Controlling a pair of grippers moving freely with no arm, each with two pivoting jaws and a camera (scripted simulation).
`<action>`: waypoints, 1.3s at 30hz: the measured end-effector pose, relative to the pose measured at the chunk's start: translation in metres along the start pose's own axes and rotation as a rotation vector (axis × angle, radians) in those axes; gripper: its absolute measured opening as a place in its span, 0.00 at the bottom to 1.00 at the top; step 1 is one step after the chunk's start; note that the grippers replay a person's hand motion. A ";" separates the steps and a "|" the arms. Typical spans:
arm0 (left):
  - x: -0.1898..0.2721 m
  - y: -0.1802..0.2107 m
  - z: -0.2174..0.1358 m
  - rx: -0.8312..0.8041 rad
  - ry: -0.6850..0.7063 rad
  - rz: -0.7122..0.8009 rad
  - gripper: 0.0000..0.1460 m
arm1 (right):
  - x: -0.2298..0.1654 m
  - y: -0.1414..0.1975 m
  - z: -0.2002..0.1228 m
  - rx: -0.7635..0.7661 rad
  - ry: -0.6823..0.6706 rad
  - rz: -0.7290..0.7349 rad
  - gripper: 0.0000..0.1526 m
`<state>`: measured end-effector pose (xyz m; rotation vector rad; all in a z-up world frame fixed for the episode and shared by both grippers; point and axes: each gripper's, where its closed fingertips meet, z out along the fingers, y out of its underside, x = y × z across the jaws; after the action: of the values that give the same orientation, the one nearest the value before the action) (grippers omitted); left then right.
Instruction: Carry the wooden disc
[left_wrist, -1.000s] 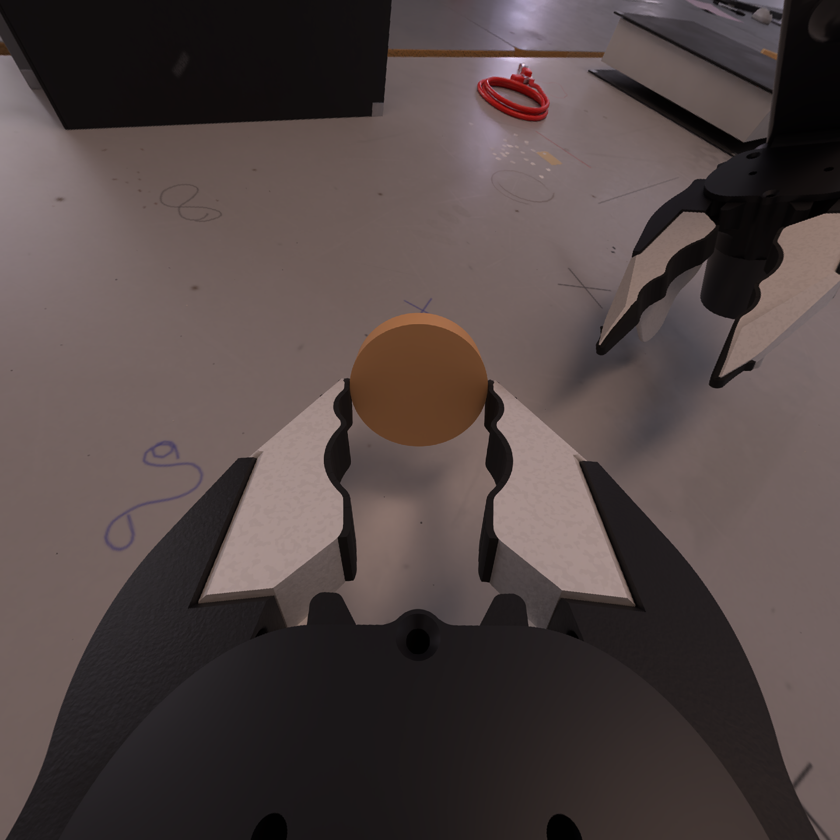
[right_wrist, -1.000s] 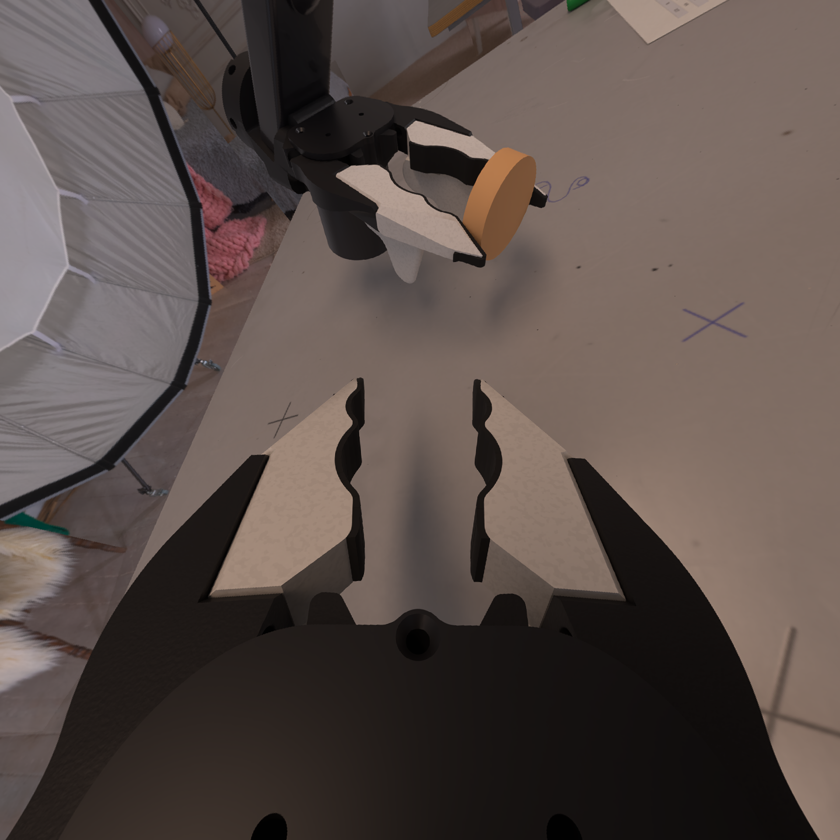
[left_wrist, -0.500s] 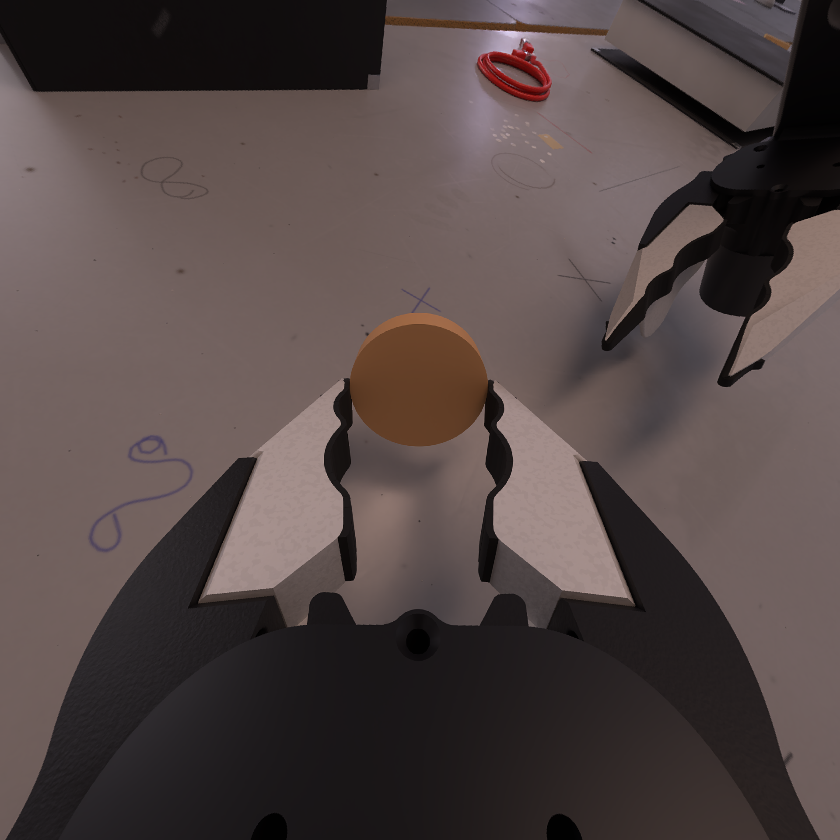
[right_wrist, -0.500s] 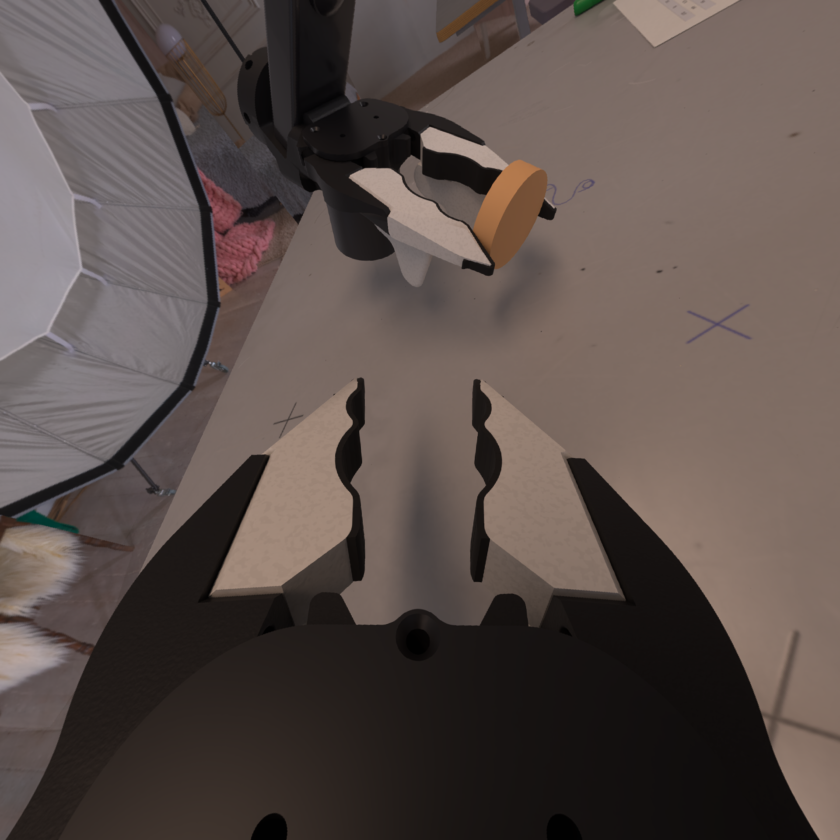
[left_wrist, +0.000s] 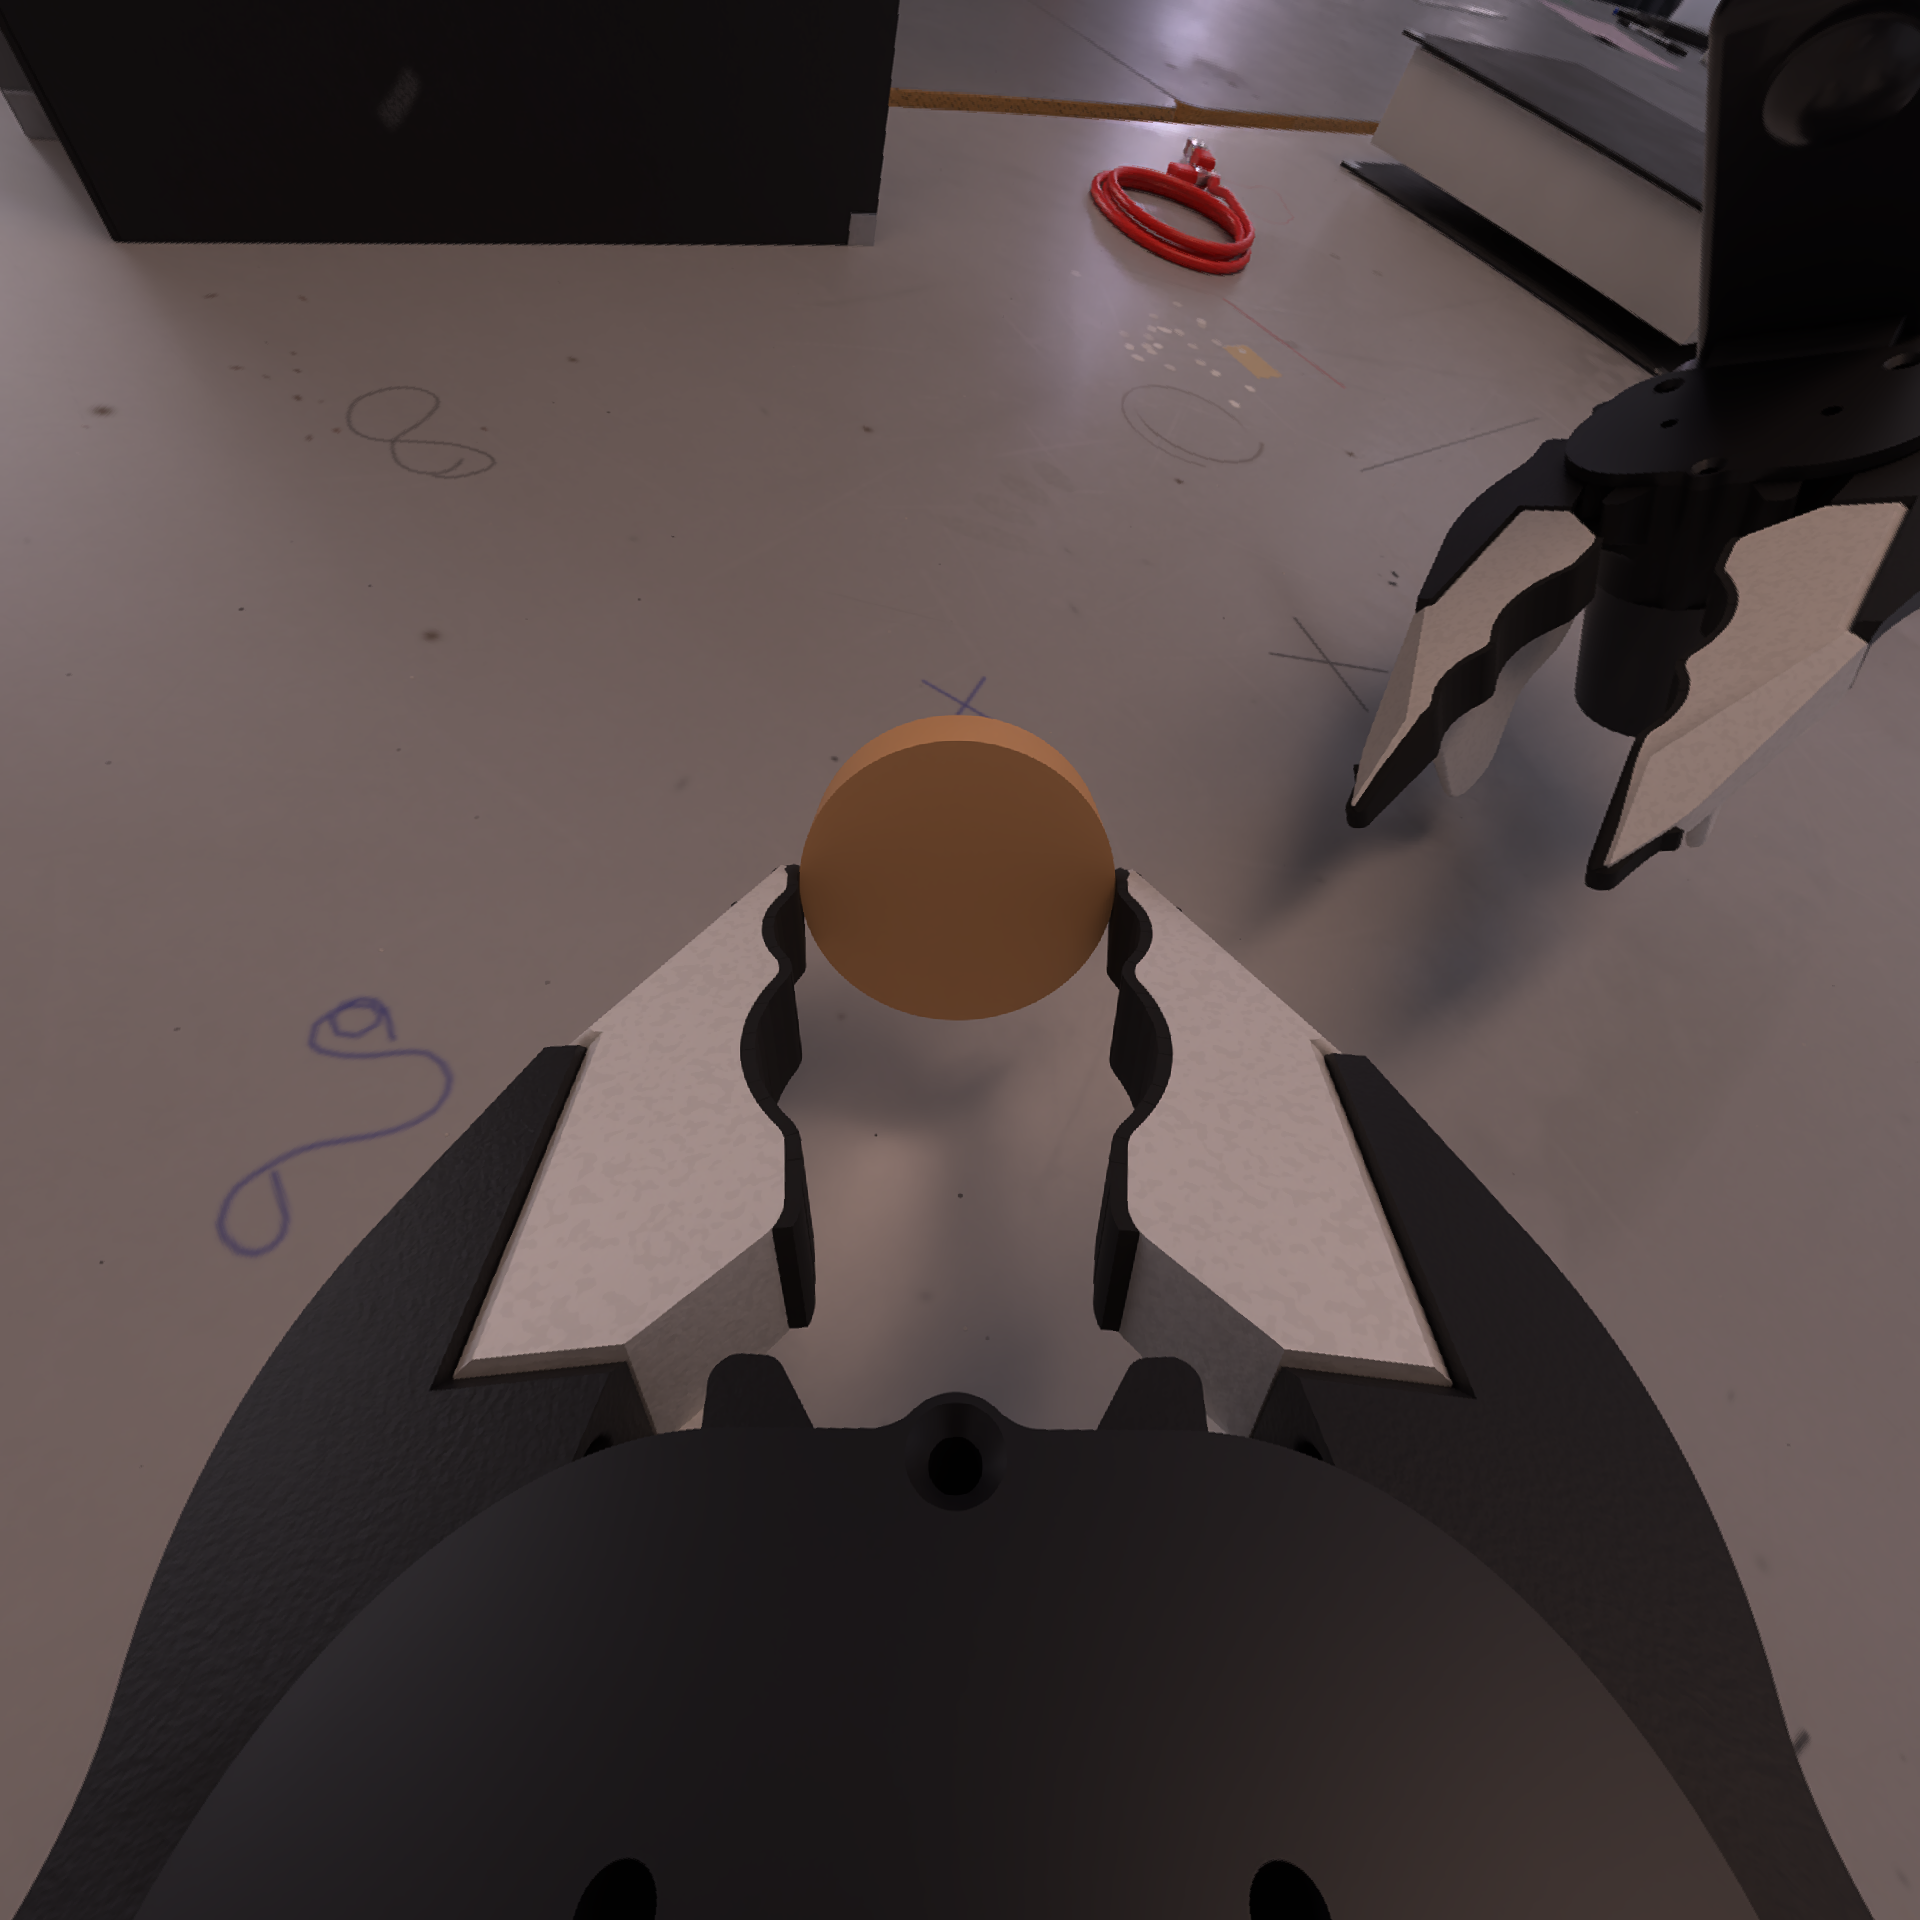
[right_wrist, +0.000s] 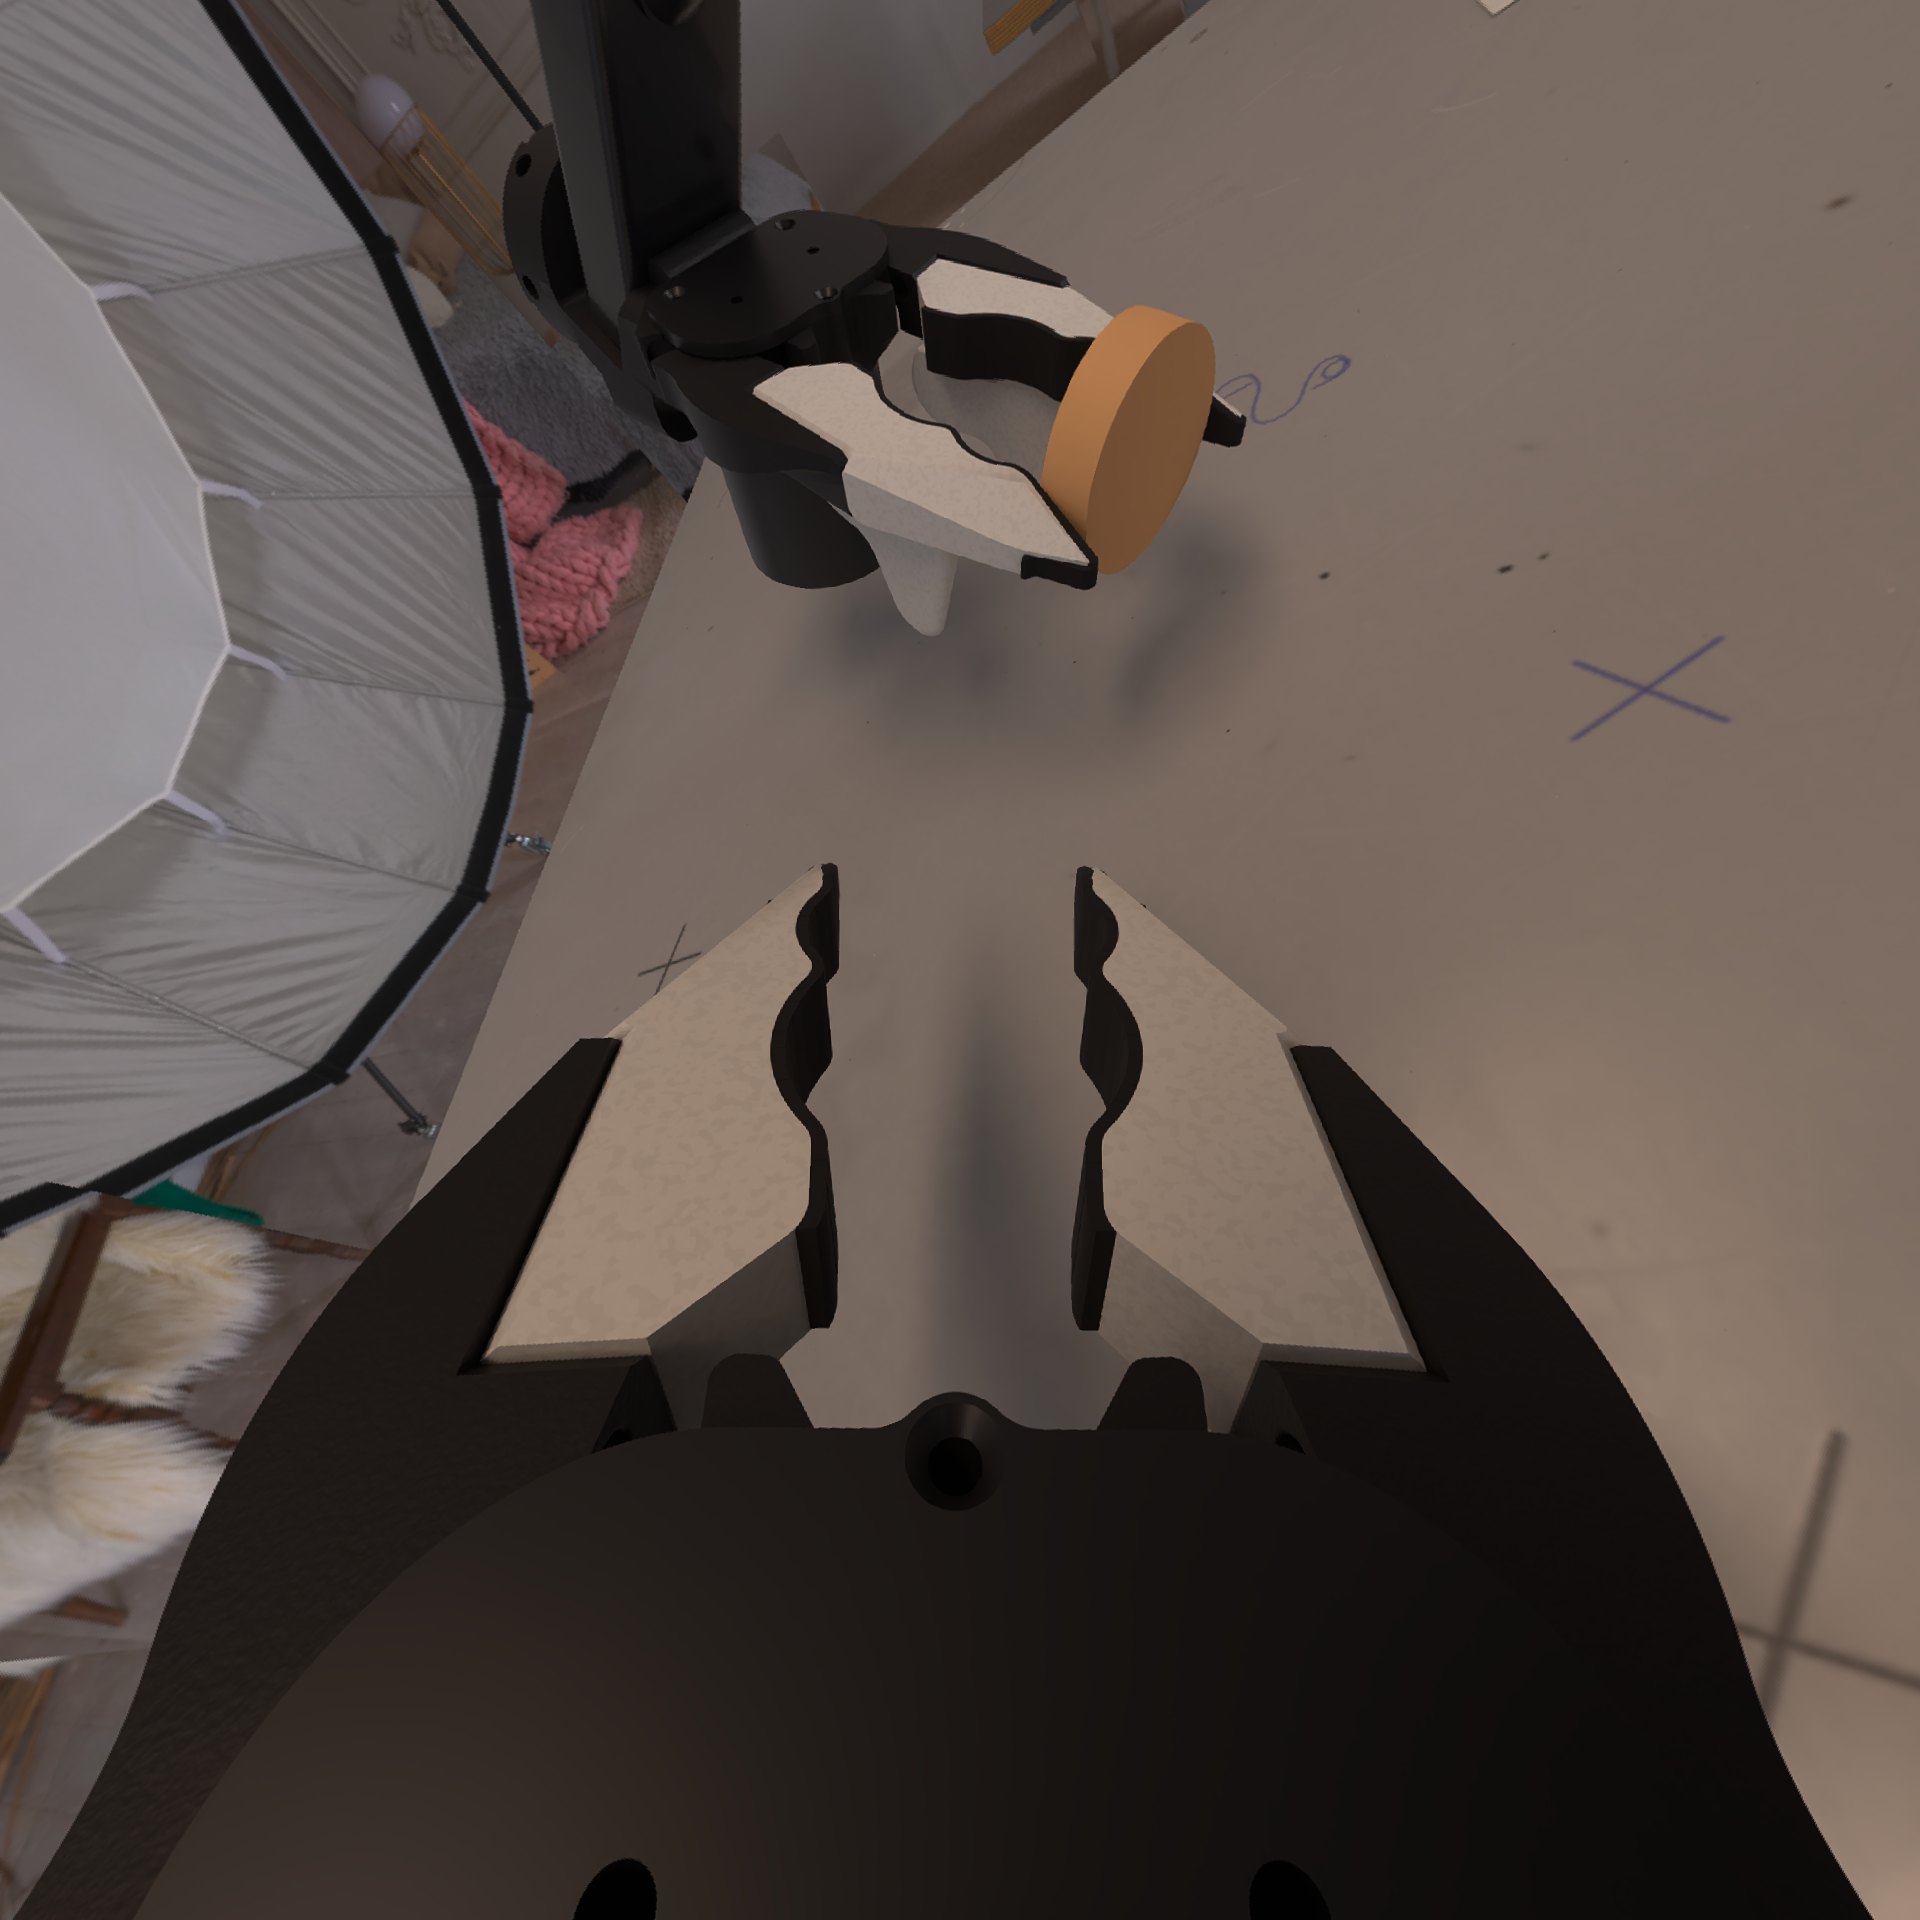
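My left gripper (left_wrist: 956, 883) is shut on the wooden disc (left_wrist: 951, 873), a round orange-brown puck held on edge between the fingertips, above the grey table (left_wrist: 623, 623). Its shadow lies on the table below. In the right wrist view the disc (right_wrist: 1127, 436) shows in the left gripper (right_wrist: 1153, 499) near the table's left edge. My right gripper (right_wrist: 954, 883) is open and empty, a little above the table. It also shows in the left wrist view (left_wrist: 1486, 842) at the right, apart from the disc.
A red coiled cable (left_wrist: 1172, 213) and a black box (left_wrist: 468, 114) lie at the far side. Pen crosses (right_wrist: 1647, 691) and scribbles (left_wrist: 332, 1122) mark the table. A white umbrella reflector (right_wrist: 208, 623) and pink knit (right_wrist: 551, 551) lie beyond the table's left edge (right_wrist: 582, 904).
The left gripper with the disc has shifted slightly over the table and back. The disc stays gripped. The right gripper has stayed open and drawn a bit closer to the left one.
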<state>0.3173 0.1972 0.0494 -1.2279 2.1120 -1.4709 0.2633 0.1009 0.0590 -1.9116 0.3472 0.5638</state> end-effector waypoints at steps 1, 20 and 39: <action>0.000 0.000 0.000 0.001 0.002 -0.002 0.40 | 0.000 0.000 0.000 -0.001 -0.001 0.005 0.30; -0.001 0.000 0.000 0.003 0.016 -0.025 0.40 | 0.001 0.001 0.001 -0.016 -0.013 0.026 0.29; -0.001 0.000 0.000 0.002 0.017 -0.027 0.40 | 0.001 0.002 0.001 -0.017 -0.020 0.026 0.28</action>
<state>0.3180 0.1984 0.0490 -1.2527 2.1124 -1.4992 0.2626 0.1013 0.0568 -1.9192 0.3563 0.6042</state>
